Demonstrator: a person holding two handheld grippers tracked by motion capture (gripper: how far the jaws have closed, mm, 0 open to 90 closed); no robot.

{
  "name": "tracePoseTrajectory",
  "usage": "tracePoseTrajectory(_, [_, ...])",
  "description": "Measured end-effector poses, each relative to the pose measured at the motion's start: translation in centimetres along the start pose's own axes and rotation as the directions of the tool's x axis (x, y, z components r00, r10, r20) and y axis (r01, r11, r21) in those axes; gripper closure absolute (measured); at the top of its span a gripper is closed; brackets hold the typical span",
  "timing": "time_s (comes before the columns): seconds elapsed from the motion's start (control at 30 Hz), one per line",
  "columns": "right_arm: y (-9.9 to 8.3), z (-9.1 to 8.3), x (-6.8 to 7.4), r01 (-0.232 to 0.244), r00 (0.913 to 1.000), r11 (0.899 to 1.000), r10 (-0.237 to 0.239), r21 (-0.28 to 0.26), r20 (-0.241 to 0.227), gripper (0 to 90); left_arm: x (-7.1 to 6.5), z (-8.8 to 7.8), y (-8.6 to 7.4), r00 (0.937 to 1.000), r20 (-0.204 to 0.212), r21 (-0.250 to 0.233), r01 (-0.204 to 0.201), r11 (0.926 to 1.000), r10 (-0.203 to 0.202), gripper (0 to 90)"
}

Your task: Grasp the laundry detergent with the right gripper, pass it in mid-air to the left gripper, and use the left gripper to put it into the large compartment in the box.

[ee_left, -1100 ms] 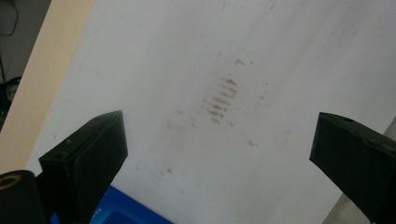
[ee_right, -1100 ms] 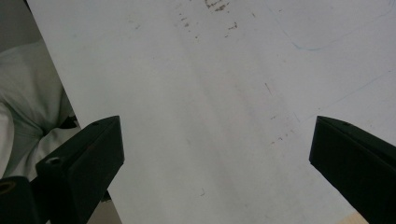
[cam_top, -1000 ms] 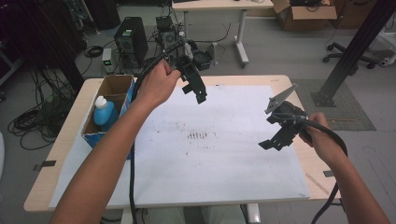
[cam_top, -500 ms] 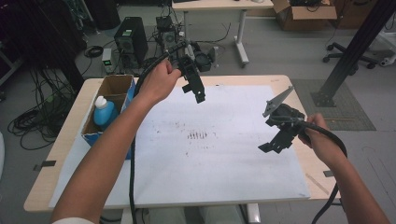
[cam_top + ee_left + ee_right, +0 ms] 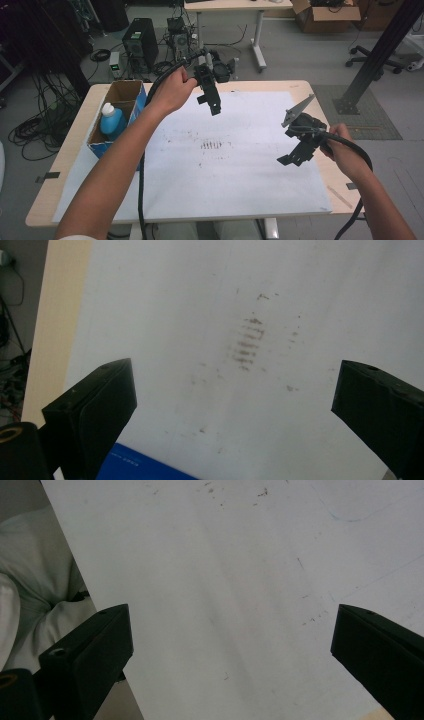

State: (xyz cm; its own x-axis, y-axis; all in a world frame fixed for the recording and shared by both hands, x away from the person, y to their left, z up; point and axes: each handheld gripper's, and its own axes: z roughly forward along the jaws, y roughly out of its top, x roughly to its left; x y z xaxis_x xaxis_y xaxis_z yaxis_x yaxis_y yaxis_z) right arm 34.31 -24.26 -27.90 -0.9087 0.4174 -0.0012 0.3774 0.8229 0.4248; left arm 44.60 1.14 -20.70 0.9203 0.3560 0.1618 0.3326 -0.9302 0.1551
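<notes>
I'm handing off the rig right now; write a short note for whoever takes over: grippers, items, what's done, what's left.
Left hand-held gripper: open, holding nothing, raised over the far part of the white sheet.
Right hand-held gripper: open, holding nothing, above the sheet's right side.
Items: a blue bottle with a white cap stands in the cardboard box at the table's left edge. A patch of dark smudges marks the middle of the sheet.
Done: nothing picked up so far.
Left: probably fetching the bottle; the left hand-held gripper is nearer to it.

Left tool (image 5: 214, 102) raised, jaws wide apart, right tool (image 5: 292, 159) lower, jaws wide apart, both empty
</notes>
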Motion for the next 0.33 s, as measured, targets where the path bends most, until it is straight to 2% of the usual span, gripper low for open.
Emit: tracePoseTrajectory(0.33, [-0.02, 0.3, 0.14, 0.002, 1.0, 1.0, -0.002, 0.004, -0.008, 3.1, 0.08, 0.08, -0.12, 0.9999, 0.013, 0.008, 0.009, 0.9999, -0.01, 4.4])
